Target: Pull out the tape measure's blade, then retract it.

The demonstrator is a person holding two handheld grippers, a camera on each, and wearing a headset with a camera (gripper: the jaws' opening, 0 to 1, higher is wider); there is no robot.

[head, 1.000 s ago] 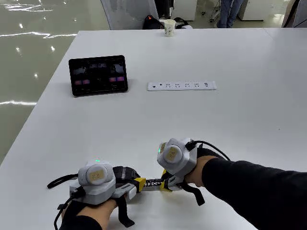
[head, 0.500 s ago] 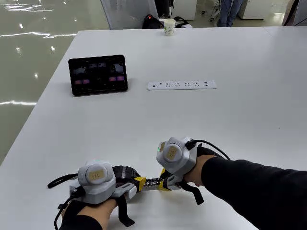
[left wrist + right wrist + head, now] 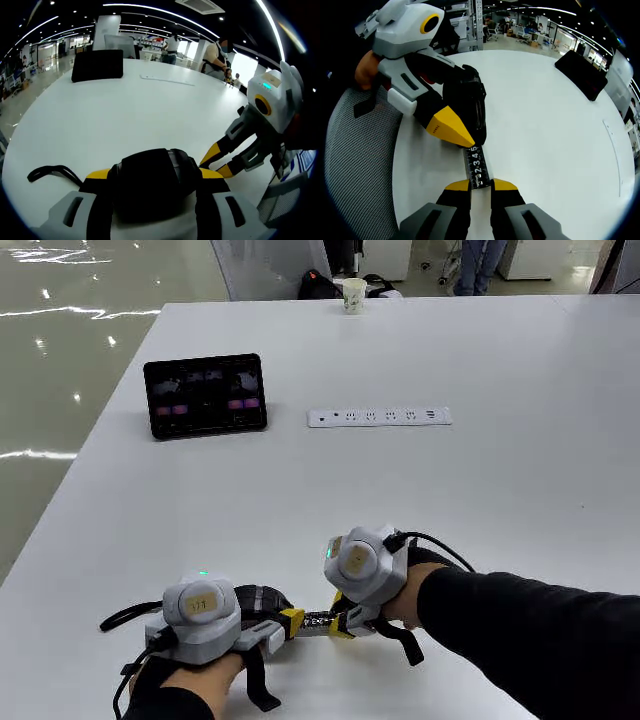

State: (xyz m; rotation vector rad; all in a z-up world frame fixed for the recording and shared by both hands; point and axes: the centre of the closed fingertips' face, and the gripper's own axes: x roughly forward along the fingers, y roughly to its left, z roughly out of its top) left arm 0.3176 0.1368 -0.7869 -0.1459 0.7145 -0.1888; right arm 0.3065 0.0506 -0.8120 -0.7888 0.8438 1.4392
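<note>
A black tape measure point(image 3: 262, 604) lies on the white table point(image 3: 480, 490) near its front edge. My left gripper point(image 3: 275, 613) is shut on its case, whose dark body point(image 3: 152, 182) sits between the yellow-tipped jaws in the left gripper view. A short length of blade point(image 3: 318, 621) runs right from the case. My right gripper point(image 3: 340, 622) is shut on the blade's end. The right gripper view has the numbered blade point(image 3: 476, 165) leading from my right gripper point(image 3: 481, 185) up to the case point(image 3: 467, 100), about five centimetres showing. The right gripper point(image 3: 216, 165) enters the left gripper view at the right.
A dark tablet point(image 3: 205, 396) stands at the left of the table, a white power strip point(image 3: 380, 417) lies in the middle, and a paper cup point(image 3: 353, 296) sits at the far edge. A mesh chair point(image 3: 355, 165) is close beside the table's near edge.
My right gripper has crept slightly left toward the case, so the exposed blade is a little shorter. The left gripper and the case have stayed put.
</note>
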